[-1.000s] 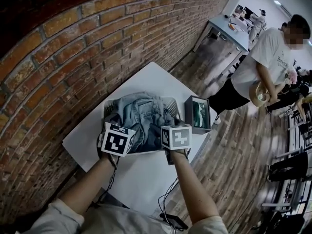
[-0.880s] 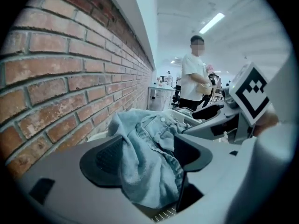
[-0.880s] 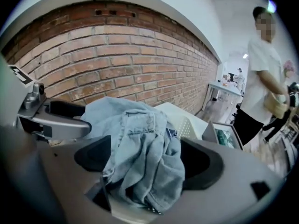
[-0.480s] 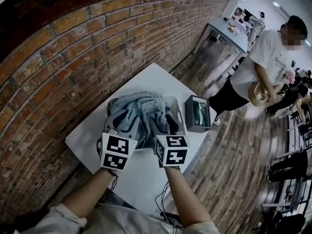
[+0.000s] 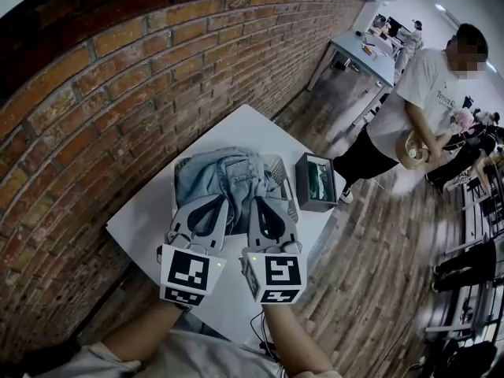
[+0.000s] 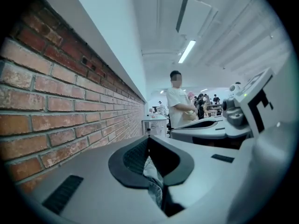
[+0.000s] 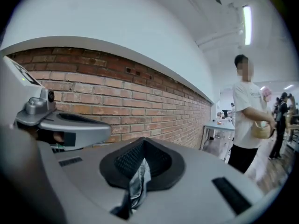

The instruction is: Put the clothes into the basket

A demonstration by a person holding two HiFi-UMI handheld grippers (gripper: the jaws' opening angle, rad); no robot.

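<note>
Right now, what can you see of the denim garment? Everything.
The denim garment is faded blue-grey, thick-looking cloth, crumpled into folds. It sits heaped over the grey mesh basket on the white table. The left gripper and right gripper have just closed on its near side, and each is shut on a pinch of cloth bunched between its pads.

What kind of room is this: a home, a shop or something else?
Probably a shared workshop or lab-style workspace, not a home. It has a long red brick wall, grey work tables further back near a standing person in a white T-shirt, and strip ceiling lights.
</note>
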